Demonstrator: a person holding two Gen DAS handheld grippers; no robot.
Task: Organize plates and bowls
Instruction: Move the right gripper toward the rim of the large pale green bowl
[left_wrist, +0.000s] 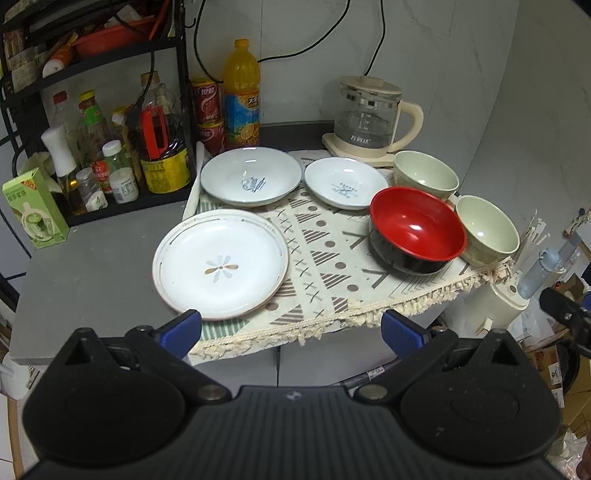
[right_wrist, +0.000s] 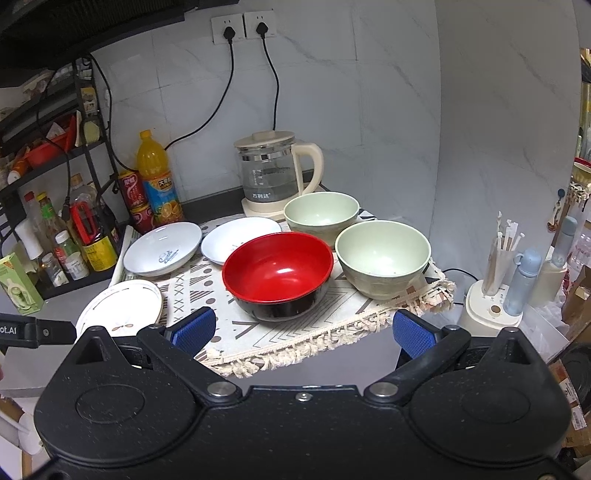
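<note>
— Fingers (left_wrist: 400, 334) of my left gripper (left_wrist: 291, 328) stand spread wide, blue ribbed pads bare, nothing between them. What worries you on that side?

— From my left wrist view, the flower plate (left_wrist: 221, 264) lies closest, just past my left pad, half on the woven cloth (left_wrist: 332, 273) and half on the grey counter (left_wrist: 92, 266). It is glazed, shallow and thin-rimmed; I judge a pinch on that slick edge could slip, or drag the cloth along. Behind it sit two more glazed white plates (left_wrist: 251, 176), then the red bowl (left_wrist: 417, 229) touching a pale green bowl (left_wrist: 487, 230).

— And the other side?

— From my right wrist view, my right gripper (right_wrist: 303, 332) is likewise agape and holding nothing. That red bowl, glossy inside and black outside, sits straight ahead near the fringed cloth edge. The green bowls (right_wrist: 384, 254) look matte and thick-walled, one beside the glass kettle (right_wrist: 273, 173). The cloth overhangs the counter; a snagged fringe could pull every dish toward the drop.
</note>
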